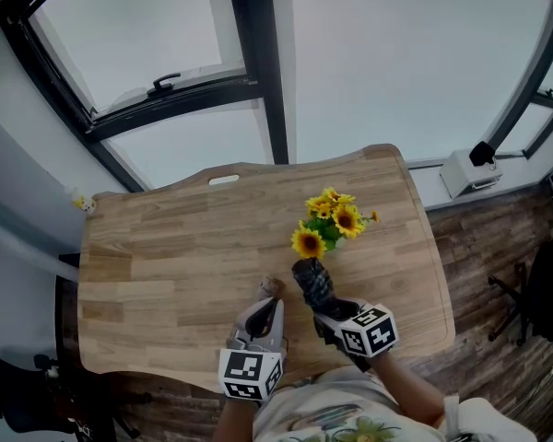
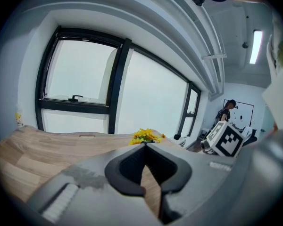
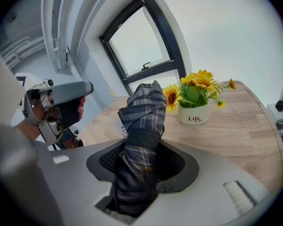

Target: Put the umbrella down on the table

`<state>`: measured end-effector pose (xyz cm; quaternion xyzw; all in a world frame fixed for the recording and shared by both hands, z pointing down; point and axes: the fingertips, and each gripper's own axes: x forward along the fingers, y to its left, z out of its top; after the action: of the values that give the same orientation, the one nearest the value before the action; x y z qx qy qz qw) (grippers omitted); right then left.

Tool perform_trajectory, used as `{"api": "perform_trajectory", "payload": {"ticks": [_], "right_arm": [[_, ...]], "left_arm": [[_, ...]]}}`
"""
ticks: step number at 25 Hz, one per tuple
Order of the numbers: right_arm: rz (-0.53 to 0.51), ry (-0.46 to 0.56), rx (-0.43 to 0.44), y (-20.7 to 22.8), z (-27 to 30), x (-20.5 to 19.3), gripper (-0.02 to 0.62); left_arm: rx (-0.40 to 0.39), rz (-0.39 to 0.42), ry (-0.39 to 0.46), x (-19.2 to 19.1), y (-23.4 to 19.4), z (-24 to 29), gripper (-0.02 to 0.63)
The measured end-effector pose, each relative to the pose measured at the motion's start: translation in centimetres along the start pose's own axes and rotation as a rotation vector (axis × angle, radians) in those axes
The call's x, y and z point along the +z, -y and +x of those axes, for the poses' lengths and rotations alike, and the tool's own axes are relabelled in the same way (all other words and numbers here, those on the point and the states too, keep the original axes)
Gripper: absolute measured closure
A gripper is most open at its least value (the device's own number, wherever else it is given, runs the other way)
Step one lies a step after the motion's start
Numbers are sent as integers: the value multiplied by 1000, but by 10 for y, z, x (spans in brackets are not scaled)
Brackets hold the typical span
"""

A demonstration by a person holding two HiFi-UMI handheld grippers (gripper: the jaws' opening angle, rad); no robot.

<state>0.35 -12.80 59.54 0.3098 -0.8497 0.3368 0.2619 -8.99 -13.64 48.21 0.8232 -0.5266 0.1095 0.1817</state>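
Umbrella [image 3: 141, 117], folded compact, dark grey plaid fabric

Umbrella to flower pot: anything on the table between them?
Nothing. In the right gripper view, only bare table separates the umbrella from the flower pot; one sunflower leans over the gap.

dark plaid umbrella [image 3: 140, 121], yellow sunflowers [image 3: 200, 80]

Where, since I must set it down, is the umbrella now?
Head view, lower middle: the umbrella is clamped in the right gripper above the table near its front edge, just before the sunflower pot.
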Motion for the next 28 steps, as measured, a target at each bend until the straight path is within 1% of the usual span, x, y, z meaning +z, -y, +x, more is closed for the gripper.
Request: {"api": "perform_trajectory", "payload": {"ticks": [10, 28], "right_arm": [[3, -16, -7, 8, 5, -5, 403], [7, -55, -11, 17, 18, -14, 403]], "left_arm": [[0, -7, -19, -7, 0, 4, 601], [8, -14, -26, -10, -1, 8, 601]]}}
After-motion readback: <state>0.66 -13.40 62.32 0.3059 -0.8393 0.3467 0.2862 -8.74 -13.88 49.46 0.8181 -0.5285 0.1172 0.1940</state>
